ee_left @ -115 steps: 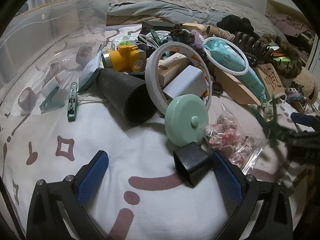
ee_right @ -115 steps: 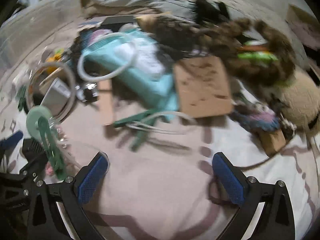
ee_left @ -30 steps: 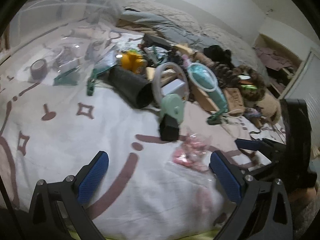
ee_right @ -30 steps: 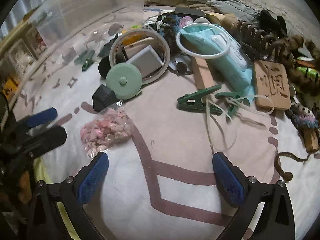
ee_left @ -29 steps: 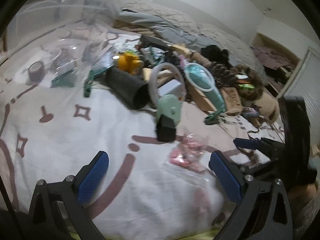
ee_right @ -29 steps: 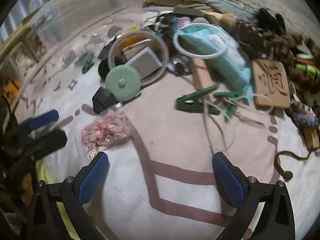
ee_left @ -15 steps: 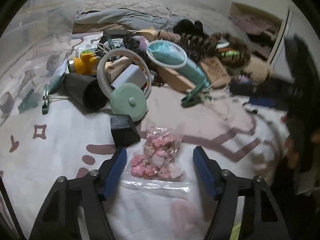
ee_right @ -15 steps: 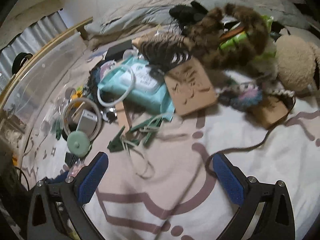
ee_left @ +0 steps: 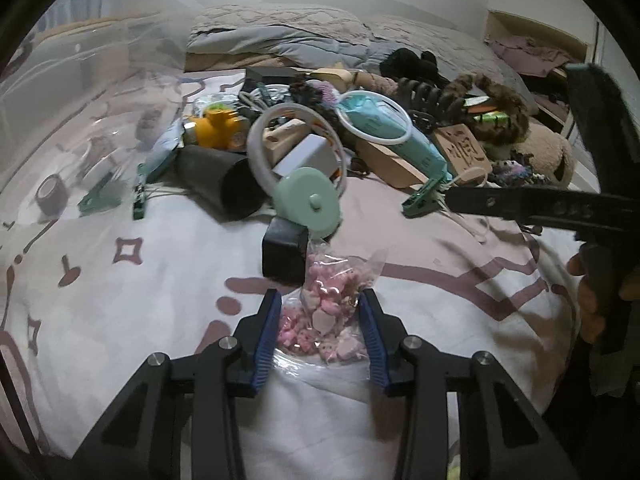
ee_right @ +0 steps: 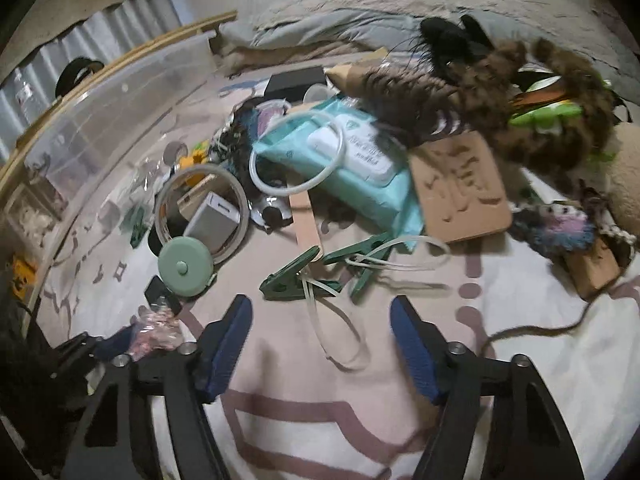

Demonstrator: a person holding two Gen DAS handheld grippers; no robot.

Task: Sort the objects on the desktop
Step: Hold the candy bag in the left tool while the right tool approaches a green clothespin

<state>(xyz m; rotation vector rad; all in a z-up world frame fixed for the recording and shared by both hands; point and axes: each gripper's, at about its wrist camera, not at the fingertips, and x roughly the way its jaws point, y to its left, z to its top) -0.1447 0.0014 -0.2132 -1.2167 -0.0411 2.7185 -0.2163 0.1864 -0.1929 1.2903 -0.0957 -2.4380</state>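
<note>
Both jaws of the left gripper (ee_left: 320, 332) had just been closing and pinched the clear bag of pink trinkets (ee_left: 326, 312) on the bed sheet (ee_left: 140, 300), seemingly to lift it for sorting. Right gripper (ee_right: 320, 340), jaws narrowing but half open and empty, hung near the green clothespin (ee_right: 290, 276), left of the wipes pack (ee_right: 348, 160).
</note>
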